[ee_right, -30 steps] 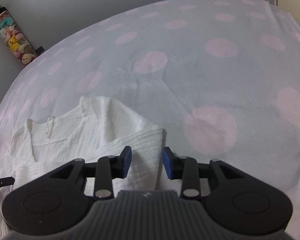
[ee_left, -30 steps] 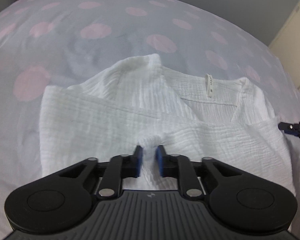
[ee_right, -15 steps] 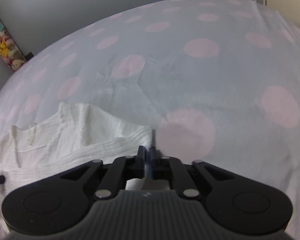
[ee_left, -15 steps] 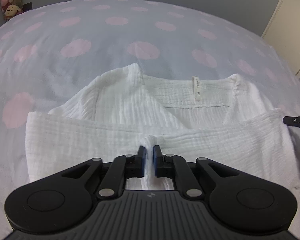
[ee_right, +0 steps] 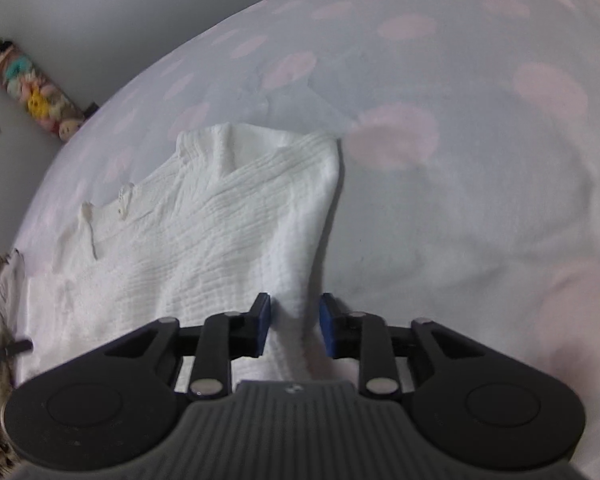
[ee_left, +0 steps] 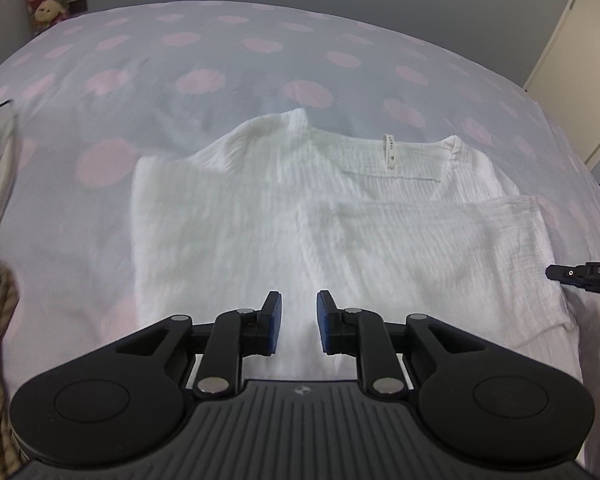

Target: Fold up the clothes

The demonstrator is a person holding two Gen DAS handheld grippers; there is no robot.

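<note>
- White blouse [ee_left: 340, 220] lay on the bed [ee_left: 220, 60], on a grey sheet with pink dots; neckline and label at the far side, both sides folded inward.
- Left claw [ee_left: 299, 322]: released, blue pads apart over the blouse's near middle, no cloth between them.
- Right claw [ee_right: 292, 322]: released, jaws apart, a ridge of the blouse's right edge standing between the pads, not pinched.
- Plush toys [ee_right: 32, 88] hung at the far left wall.
</note>
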